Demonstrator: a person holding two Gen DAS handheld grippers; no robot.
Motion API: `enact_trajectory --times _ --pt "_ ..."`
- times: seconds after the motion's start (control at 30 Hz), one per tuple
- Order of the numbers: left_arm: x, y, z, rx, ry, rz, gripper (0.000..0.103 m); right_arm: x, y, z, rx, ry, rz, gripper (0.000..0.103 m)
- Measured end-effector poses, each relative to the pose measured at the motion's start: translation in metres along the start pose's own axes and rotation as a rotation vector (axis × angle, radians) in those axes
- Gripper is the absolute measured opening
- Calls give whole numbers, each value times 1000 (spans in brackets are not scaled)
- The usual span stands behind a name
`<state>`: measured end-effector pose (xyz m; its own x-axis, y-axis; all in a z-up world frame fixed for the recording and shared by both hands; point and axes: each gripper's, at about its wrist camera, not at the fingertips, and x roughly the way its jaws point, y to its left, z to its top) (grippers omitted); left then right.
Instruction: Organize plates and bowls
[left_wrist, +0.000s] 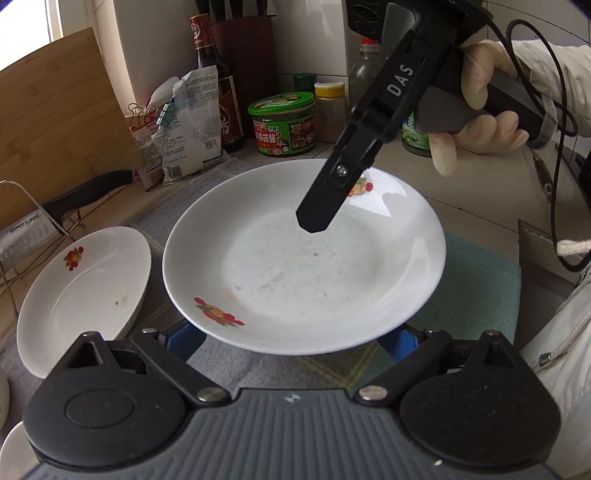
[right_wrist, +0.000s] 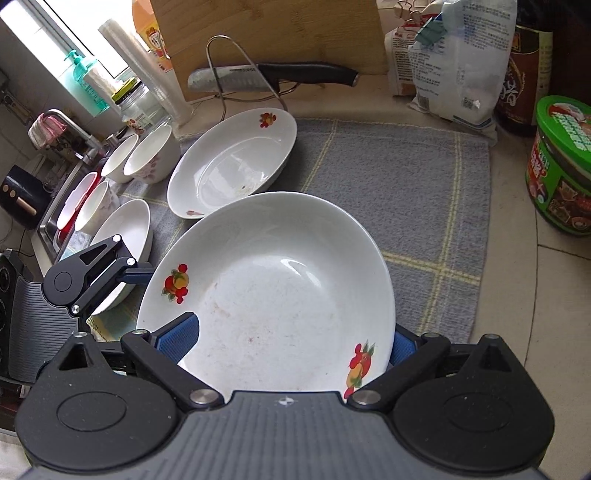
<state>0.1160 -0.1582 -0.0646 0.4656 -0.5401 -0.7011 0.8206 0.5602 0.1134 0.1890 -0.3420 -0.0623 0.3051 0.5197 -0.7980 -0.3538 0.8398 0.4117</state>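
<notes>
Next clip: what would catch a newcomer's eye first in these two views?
The big white plate with red fruit decals fills the centre of both views, raised above the grey checked cloth, and both hand-held grippers reach to its rim from opposite sides. A second matching plate rests on the cloth beyond it, tilted. Past that, white bowls crowd the counter beside the sink.

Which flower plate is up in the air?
The bigger plate, carried between both tools. The other flower plate lies on the grey cloth.
</notes>
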Motion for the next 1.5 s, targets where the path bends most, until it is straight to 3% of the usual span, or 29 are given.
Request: enact_trajectory --times 0.4,0.83,1.23,1.5 --pt "45 25 22 19 -6 -17 97 3 -44 21 36 -33 -34 103" --pt "67 35 21 -17 8 -12 97 16 -63 28 65 -42 -64 103" --pt "59 28 21 1 19 29 98 20 -61 23 76 -41 -114 103" --pt "15 18 12 -97 -25 104 99 -8 -37 16 31 -170 -243 103"
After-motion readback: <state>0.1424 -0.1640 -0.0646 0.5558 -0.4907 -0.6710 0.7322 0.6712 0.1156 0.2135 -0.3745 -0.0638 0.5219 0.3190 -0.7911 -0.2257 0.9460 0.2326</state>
